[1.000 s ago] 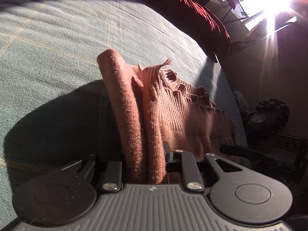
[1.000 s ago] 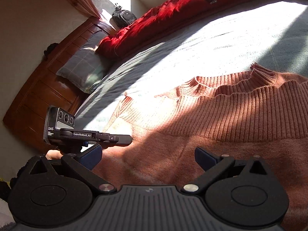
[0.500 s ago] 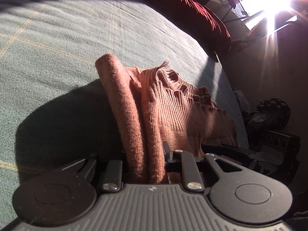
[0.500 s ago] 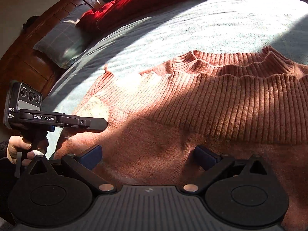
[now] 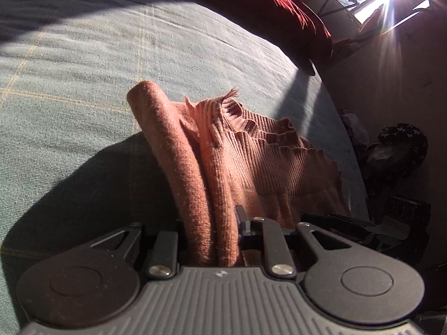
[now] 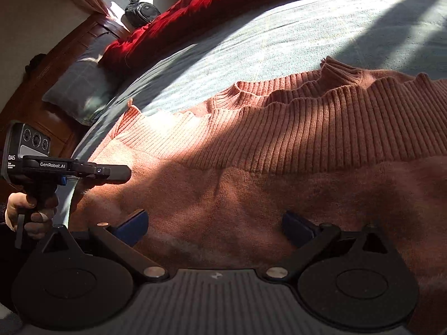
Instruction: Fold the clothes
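Rust knit sweater (image 6: 279, 145) lies on the bed (image 6: 279, 36): soft, light, floppy. Left claw (image 5: 212, 229) pinches a bunched fold; right claw (image 6: 215, 220) gapes wide above, empty. Best gripped along edges.

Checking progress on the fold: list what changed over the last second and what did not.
The right gripper, jaws open, has closed in over the sweater, which now fills more of its view. The left gripper has drawn the pinched fold slightly upward. Unchanged: left grip on the sweater; nothing taken or released; bedspread as before.
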Demonstrator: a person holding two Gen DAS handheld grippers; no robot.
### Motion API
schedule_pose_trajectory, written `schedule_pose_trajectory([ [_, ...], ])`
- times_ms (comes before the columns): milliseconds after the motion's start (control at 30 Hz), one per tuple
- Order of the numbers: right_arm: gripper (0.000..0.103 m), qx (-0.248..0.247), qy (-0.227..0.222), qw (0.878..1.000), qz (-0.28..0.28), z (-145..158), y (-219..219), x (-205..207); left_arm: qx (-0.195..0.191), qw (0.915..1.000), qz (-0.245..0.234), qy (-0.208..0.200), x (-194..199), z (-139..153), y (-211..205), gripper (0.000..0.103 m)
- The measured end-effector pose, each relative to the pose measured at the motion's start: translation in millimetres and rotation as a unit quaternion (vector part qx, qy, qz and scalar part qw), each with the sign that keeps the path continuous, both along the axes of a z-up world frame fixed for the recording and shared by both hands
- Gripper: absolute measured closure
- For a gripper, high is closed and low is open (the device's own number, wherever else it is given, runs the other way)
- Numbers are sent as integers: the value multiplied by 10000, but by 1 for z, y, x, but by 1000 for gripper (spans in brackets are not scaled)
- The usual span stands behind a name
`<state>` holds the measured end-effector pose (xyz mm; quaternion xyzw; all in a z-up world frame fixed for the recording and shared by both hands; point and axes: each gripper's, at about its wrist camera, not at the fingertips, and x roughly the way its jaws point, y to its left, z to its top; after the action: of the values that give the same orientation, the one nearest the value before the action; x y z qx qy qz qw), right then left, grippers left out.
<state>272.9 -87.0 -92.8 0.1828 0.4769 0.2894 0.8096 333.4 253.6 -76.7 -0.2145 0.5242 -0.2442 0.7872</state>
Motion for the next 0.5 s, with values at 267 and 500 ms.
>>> schedule_pose_trajectory([
  [267, 0, -34, -377, 9986, -357, 23, -35, -7, -31, 9999, -86, -73, -2, 31, -26, 85],
  [500, 0, 99, -562, 9971, -500, 28, -71, -19, -234, 9997, 46, -101, -6, 52, -61, 85],
])
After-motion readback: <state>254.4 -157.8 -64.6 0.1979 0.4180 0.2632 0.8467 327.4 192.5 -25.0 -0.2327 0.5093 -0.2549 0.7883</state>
